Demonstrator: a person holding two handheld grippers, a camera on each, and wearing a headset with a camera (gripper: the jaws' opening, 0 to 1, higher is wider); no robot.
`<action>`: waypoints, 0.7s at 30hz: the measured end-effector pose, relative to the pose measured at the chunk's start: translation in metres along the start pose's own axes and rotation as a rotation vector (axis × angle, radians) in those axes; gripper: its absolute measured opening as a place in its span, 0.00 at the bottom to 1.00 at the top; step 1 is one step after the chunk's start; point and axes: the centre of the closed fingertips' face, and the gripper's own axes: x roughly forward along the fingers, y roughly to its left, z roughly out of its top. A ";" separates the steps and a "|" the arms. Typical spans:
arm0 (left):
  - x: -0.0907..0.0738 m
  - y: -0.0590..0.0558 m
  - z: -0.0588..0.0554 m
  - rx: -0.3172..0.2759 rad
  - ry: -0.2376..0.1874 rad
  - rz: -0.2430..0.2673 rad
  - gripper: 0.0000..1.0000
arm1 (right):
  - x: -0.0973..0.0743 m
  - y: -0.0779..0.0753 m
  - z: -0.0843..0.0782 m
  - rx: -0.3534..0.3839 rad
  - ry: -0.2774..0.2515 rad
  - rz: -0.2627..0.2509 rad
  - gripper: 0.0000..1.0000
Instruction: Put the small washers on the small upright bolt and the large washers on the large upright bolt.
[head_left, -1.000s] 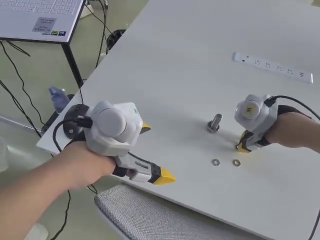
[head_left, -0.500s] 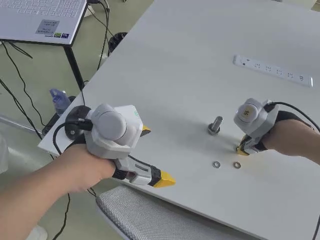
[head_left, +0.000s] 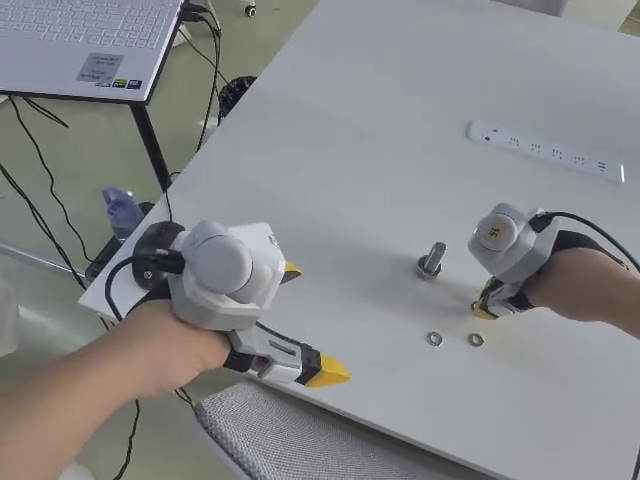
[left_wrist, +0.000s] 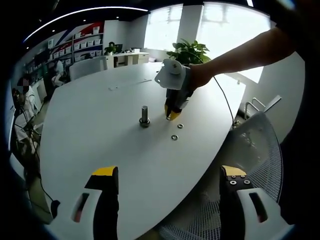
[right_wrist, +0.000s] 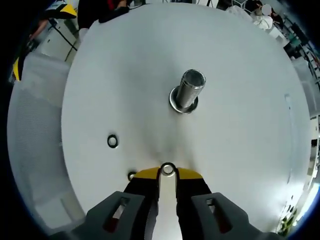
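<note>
White table (head_left: 380, 120), right gripper (right_wrist: 168, 173) fingers pinching a washer (right_wrist: 168, 169), left gripper (left_wrist: 169, 175) fingers spread wide, another washer (right_wrist: 131, 175) half-hidden

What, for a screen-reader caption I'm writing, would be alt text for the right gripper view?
The yellow-tipped right tongs pinch a washer at the white tabletop, just short of an upright bolt. Two loose washers lie toward the view's left: one apart, one beside the tongs' tip.

White table (head_left: 380, 130), plain top. One bolt (head_left: 432, 260) stands upright on it. Two loose washers (head_left: 434, 339) lie flat near the bolt, side by side, apart. White power strip (head_left: 545, 150) lies well beyond the bolt
</note>
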 end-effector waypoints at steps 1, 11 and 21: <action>0.000 0.000 0.000 0.001 -0.002 0.001 0.83 | -0.002 0.000 0.001 -0.001 0.000 0.005 0.12; 0.004 0.002 0.005 0.003 -0.011 -0.001 0.85 | -0.024 -0.004 0.011 0.003 -0.025 0.002 0.12; 0.005 0.009 0.005 -0.002 -0.009 0.008 0.89 | -0.042 -0.011 0.010 0.021 -0.031 0.005 0.12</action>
